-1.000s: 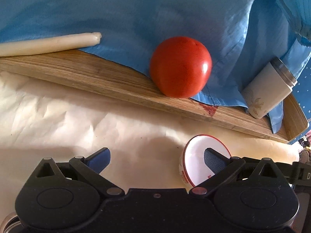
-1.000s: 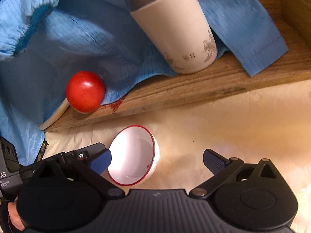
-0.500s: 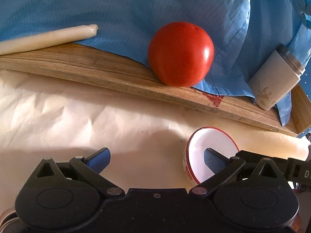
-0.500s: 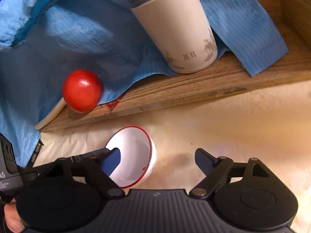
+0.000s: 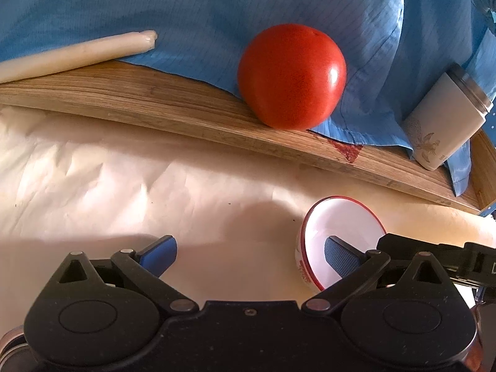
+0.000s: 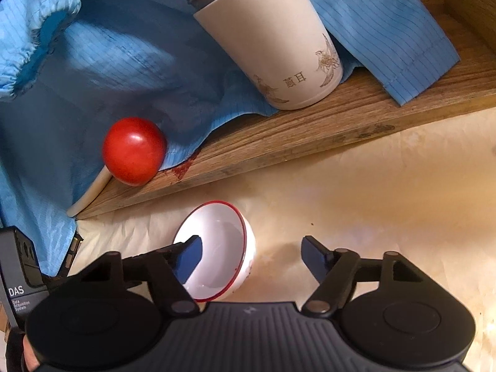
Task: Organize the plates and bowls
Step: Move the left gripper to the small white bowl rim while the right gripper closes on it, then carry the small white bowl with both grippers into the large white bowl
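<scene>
Open paper-covered bench (image 6: pixel 387 186) lies right of the bowl (image 6: pixel 217 248); wooden ledge (image 6: pixel 310 130), tomato (image 6: pixel 134 151) and tumbler (image 6: pixel 272 40) block beyond

Left gripper (image 5: pixel 249 255) low over the cream paper sheet (image 5: pixel 124 186), jaws spread wide with nothing between them. Off its right finger (image 5: pixel 341 259) sits a small white bowl (image 5: pixel 341 232) with a red rim, tipped so its mouth faces the camera; the finger overlaps it in view, and contact can't be judged. A dark device (image 5: pixel 440 260) reaches in from the right behind that finger. Beyond, a tomato (image 5: pixel 291 76) rests on the wooden board (image 5: pixel 139 99) against blue cloth (image 5: pixel 201 6). A pale stick (image 5: pixel 71 54) lies far left, a beige tumbler (image 5: pixel 443 124) leans far right.
</scene>
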`<state>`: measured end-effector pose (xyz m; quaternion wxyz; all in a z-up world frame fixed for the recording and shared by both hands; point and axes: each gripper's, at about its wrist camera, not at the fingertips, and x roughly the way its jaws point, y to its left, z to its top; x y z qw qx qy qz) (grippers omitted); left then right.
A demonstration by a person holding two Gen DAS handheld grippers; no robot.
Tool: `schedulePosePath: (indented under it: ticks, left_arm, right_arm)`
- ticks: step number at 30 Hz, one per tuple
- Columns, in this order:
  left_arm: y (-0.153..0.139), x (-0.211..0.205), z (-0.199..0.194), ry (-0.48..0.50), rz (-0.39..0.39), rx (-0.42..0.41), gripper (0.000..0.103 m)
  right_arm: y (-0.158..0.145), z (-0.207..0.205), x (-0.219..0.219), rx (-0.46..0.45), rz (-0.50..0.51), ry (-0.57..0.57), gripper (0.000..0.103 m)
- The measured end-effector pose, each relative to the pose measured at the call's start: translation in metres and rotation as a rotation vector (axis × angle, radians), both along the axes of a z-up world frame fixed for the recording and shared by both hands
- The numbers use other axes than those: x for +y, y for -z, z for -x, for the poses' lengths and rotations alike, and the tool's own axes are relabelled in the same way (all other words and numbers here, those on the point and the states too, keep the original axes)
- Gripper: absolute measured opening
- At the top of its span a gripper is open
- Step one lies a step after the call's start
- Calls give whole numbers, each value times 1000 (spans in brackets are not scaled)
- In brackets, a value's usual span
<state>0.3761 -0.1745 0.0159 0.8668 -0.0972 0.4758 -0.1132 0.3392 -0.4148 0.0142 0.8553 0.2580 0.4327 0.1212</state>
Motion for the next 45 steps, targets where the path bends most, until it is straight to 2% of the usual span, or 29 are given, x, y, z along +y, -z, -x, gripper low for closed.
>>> schedulePosePath:
  ticks: [7, 14, 18, 21, 25, 30, 41, 45]
  left_arm:
    - [-2, -2, 2, 16, -6, -9, 92]
    - [-4, -2, 4, 47, 42, -12, 81]
    - [-4, -4, 5, 68, 58, -3, 73]
    - [-4, -9, 5, 86, 68, 1, 63]
    - [-1, -14, 4, 108, 73, 11, 51]
    - [1, -18, 3, 122, 72, 13, 44]
    - [-2, -26, 4, 147, 83, 5, 20]
    - [-3, -31, 5, 146, 80, 4, 18]
  right_arm:
    - [1, 0, 4, 0, 12, -17, 59]
    - [-1, 2, 3, -12, -22, -44, 54]
    - [-3, 2, 8, -16, 11, -52, 39]
    - [-2, 3, 11, -12, 34, -60, 31]
    - [-2, 4, 11, -10, 33, -58, 30]
    - [0, 2, 11, -5, 32, -56, 30]
    - [2, 2, 16, -9, 37, -64, 30]
    - [2, 2, 15, -10, 35, -59, 30]
